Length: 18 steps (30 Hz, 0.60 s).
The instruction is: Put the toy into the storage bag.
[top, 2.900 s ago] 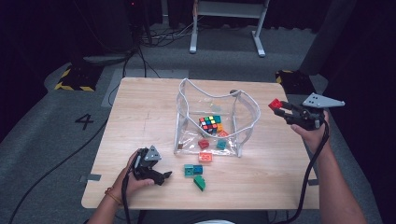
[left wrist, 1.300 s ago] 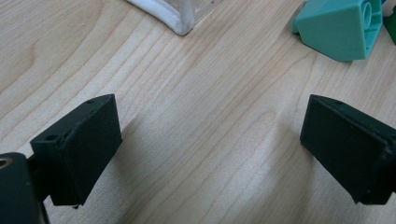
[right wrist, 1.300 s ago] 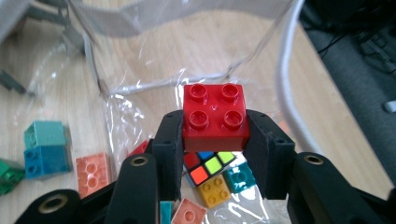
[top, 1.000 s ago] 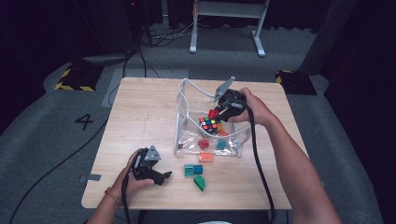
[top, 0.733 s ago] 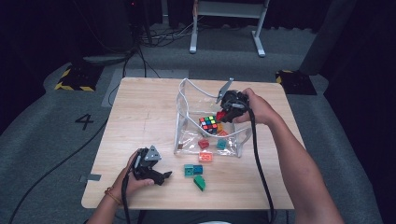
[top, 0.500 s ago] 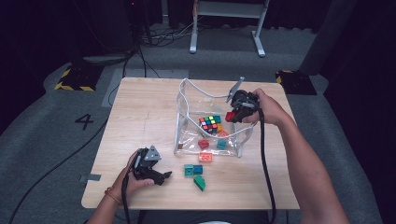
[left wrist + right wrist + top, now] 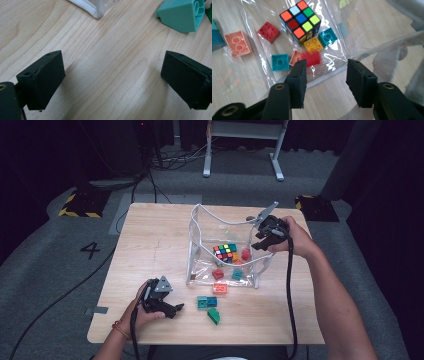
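A red brick (image 7: 312,59) drops blurred into the clear plastic bag (image 7: 200,245) at the counter's (image 7: 150,245) middle, beside the puzzle cube (image 7: 300,21); the right tongs (image 7: 325,72), above the bag's rim, have just been opening and stand parted with nothing between them; the left tongs (image 7: 112,75) rest wide and empty on the counter near the teal brick (image 7: 181,15). 3 loose bricks lie outside the bag, the green brick (image 7: 213,315) nearest the counter's front edge. These bricks look light, rigid and smooth; gripping 2 flat opposite sides should hold best; the floppy bag may sag or shift if nudged.
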Each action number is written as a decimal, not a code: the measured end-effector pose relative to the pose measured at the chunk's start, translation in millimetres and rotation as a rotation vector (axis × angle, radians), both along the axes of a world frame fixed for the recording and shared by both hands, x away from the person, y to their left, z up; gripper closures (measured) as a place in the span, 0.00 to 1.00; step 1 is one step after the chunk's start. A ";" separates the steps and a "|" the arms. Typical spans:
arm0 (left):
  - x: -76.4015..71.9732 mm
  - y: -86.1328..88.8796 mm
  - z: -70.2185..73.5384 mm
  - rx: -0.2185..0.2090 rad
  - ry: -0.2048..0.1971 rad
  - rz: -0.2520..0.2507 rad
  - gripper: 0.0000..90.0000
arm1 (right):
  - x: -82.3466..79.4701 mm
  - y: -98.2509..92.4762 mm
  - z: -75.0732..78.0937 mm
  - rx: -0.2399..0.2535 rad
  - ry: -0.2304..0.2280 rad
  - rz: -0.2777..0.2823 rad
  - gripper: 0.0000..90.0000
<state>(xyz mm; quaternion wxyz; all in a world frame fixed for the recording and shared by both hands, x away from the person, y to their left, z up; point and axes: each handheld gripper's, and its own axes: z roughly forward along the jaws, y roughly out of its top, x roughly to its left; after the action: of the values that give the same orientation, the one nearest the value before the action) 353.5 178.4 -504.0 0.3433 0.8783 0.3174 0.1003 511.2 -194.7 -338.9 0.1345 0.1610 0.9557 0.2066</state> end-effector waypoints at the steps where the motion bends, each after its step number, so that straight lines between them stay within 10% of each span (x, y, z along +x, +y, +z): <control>1: 0.0 0.3 0.2 0.004 -0.001 0.000 0.06 | -0.8 -1.7 0.8 0.019 -0.003 -0.001 0.55; 18: -0.1 0.9 0.7 0.011 -0.007 -0.002 0.06 | -48.4 -50.2 32.0 0.385 -0.193 -0.123 0.35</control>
<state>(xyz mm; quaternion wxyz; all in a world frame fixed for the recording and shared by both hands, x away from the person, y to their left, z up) 353.4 179.3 -503.3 0.3397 0.8800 0.3149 0.1049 462.7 -244.9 -307.0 0.2047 0.2213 0.8696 0.3910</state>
